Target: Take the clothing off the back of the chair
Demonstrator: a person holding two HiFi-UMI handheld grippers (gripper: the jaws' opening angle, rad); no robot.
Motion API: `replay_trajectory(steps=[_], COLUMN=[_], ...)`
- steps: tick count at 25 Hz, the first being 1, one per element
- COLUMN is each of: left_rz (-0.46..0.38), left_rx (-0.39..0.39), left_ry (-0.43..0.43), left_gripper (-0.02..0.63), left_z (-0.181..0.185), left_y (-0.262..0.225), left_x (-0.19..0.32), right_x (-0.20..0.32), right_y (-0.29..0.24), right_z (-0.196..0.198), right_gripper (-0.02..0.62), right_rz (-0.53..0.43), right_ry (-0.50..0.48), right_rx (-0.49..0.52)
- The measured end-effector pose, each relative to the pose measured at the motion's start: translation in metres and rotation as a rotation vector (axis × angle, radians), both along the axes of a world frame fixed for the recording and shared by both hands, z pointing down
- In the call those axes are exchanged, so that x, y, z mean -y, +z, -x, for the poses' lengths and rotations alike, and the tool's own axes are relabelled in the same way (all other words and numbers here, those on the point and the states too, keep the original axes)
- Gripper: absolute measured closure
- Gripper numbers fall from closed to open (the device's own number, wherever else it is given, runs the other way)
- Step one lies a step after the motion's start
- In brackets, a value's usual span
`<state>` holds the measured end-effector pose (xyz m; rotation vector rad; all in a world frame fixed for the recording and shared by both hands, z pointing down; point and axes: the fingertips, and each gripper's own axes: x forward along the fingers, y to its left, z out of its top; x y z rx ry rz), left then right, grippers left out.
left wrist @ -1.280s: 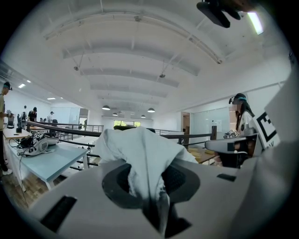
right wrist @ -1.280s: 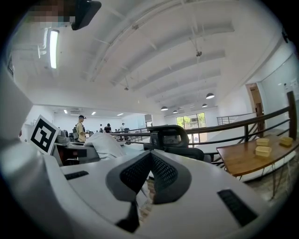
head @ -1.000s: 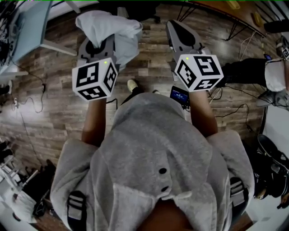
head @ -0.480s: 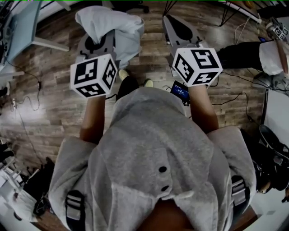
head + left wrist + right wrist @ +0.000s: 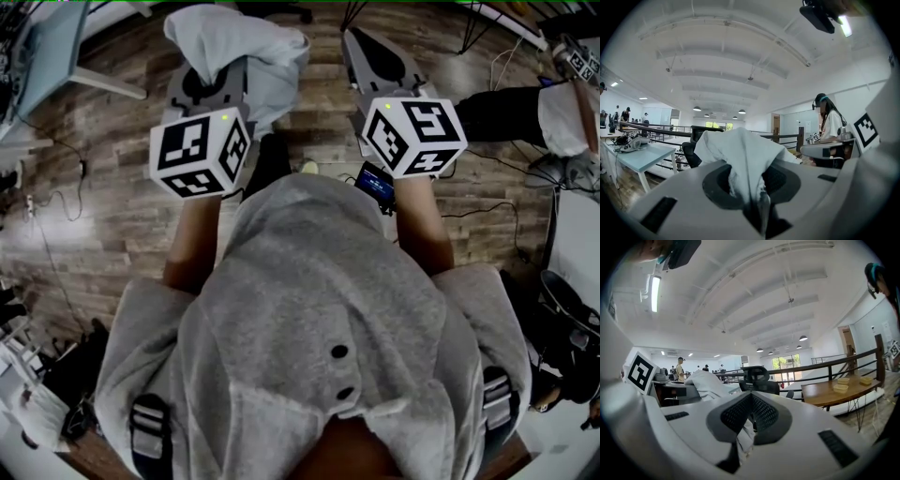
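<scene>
A white garment [image 5: 234, 42] hangs bunched from my left gripper [image 5: 208, 61], above the wooden floor. In the left gripper view the cloth [image 5: 740, 150] rises out from between the jaws, which are shut on it [image 5: 749, 176]. My right gripper [image 5: 356, 39] is level with it to the right, jaws together, and I see nothing held [image 5: 750, 398]. From the right gripper view the garment [image 5: 703, 383] shows at the left. A black office chair [image 5: 757, 376] stands ahead at a distance, its back bare, and it also shows behind the cloth [image 5: 691, 143].
A light desk [image 5: 56, 47] is at the upper left and a wooden table [image 5: 834, 390] with trays stands to the right. Cables [image 5: 487, 187] lie on the floor. A person [image 5: 562, 122] is at the right edge, and another person [image 5: 827, 122] wearing a headset stands nearby.
The floor and the desk have slid under the view as the person steps along. Both grippers keep their places side by side, the left one still holding the garment.
</scene>
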<state>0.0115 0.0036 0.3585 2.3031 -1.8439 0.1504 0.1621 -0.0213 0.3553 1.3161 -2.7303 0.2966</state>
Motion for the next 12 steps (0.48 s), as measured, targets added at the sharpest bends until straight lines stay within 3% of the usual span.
replay_trajectory(steps=[5, 12], left_rz=[-0.01, -0.017], left_rx=[0.008, 0.001], left_ry=[-0.003, -0.008], left_gripper=[0.511, 0.511], left_z=[0.017, 0.015], left_y=[-0.005, -0.008], left_x=[-0.002, 0.005], right_x=[0.0, 0.008], right_y=[-0.005, -0.008], right_z=[0.015, 0.013], right_gripper=[0.586, 0.586], right_rz=[-0.016, -0.019], right_ry=[0.005, -0.002], right_rx=[0.006, -0.001])
